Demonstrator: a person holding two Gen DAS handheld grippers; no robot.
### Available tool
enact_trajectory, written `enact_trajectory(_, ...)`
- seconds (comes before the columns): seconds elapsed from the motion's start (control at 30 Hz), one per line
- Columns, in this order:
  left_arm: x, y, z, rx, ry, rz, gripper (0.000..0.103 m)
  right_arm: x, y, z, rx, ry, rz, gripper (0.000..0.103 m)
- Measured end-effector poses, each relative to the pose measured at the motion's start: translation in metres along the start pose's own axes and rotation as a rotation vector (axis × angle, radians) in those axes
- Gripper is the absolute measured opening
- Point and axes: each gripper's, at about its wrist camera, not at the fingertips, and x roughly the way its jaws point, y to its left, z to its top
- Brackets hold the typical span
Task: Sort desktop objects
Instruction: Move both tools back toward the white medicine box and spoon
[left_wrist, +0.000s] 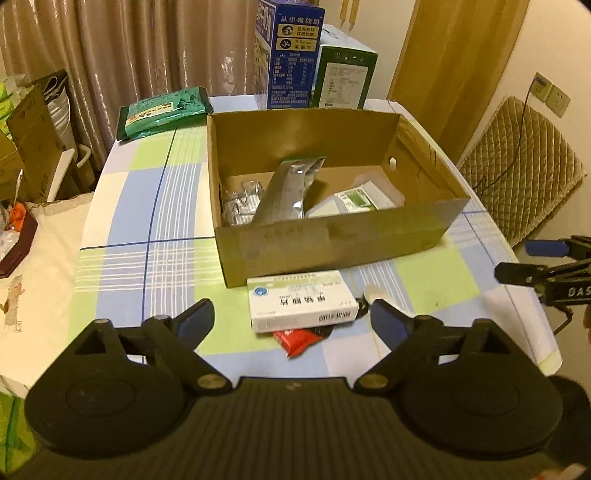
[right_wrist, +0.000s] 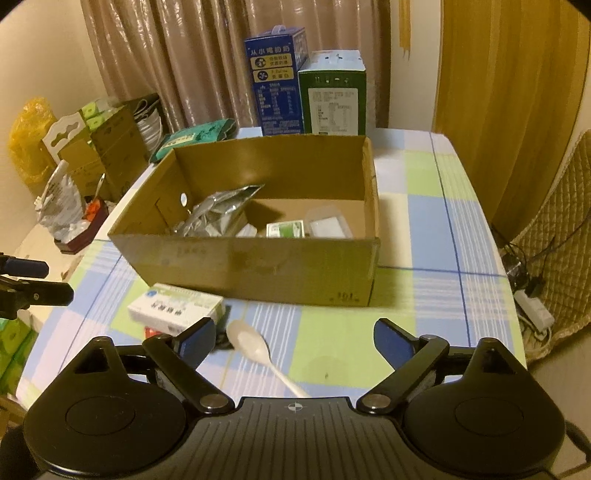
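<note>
- While both claws tilt down over the bench (right_wrist: 424, 221), the left claw (left_wrist: 291, 321) stands wide open above a white medicine box (left_wrist: 301, 302), gripping nothing.
- Beside it, the right claw (right_wrist: 293, 339) is wide open too, empty, above a white spoon (right_wrist: 258, 350).
- Just behind the medicine box sits a cardboard box (right_wrist: 258, 266), holding a foil pouch (right_wrist: 218, 214) and small packets.

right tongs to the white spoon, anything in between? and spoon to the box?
Nothing visible between the open right tongs and the spoon, which lies on bare tablecloth right before them. Toward the cardboard box, only its near wall stands in the way; the spoon has to go over it.
</note>
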Motion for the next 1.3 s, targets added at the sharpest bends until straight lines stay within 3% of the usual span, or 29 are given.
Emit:
enact_trajectory(0.3, -0.012, -0.006, -0.026, 0.124, -0.044, 0.102, 0.102, -0.023, -0.012, -0.027, 0.011, 0.001, -0.025, 0.101)
enact_trajectory(0.53, -0.011, -0.009, -0.048, 0.214, -0.03, 0.144, 0.102, -0.022, -0.015, -0.046, 0.006, 0.026, -0.03, 0.101)
enact_trajectory(1.3, 0.018, -0.011, -0.065, 0.32, 0.051, 0.099, 0.102, -0.003, 0.005, -0.067, -0.163, 0.06, -0.004, 0.101)
